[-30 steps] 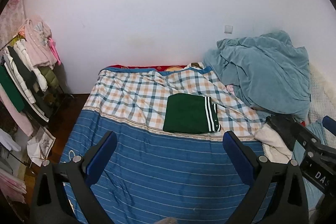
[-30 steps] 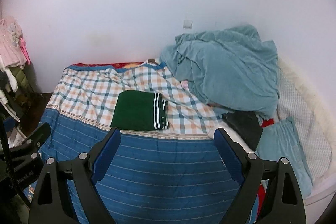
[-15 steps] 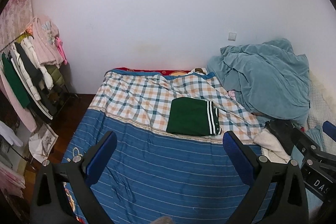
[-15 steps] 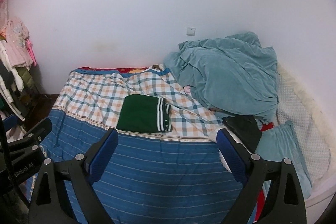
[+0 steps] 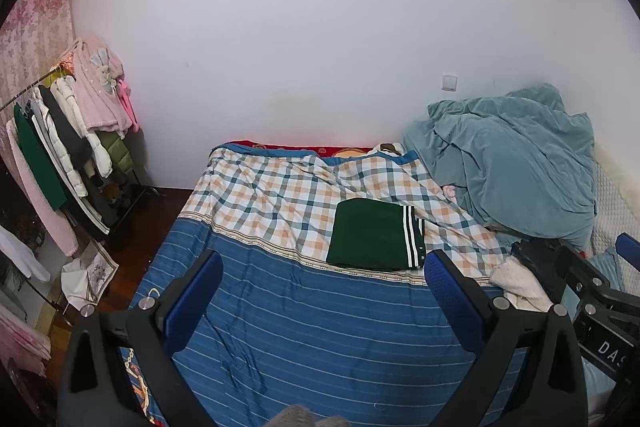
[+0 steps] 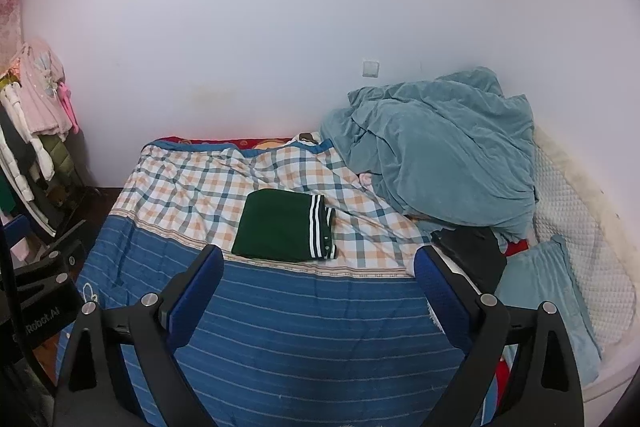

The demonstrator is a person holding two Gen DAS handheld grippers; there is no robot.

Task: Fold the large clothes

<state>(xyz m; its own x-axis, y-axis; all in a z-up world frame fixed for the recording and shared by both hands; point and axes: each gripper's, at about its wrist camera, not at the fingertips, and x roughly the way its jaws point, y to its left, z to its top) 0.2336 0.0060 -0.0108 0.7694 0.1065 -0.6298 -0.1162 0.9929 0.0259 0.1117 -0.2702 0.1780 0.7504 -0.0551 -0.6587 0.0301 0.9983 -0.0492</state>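
The green garment (image 5: 370, 235) lies folded into a neat rectangle on the checked part of the bed (image 5: 304, 327), which suggests this piece is done. Both the left gripper (image 5: 322, 293) and the right gripper (image 6: 318, 289) hang above the bed's near edge, fingers spread wide and empty, probably free for another piece.

Ahead of the blue-padded jaws, a dark green folded garment (image 5: 372, 235) with white stripes lies on an orange-and-teal checked sheet (image 5: 272, 195) above a white-lined blue blanket (image 5: 320, 327), beside a teal blanket (image 5: 512, 163).
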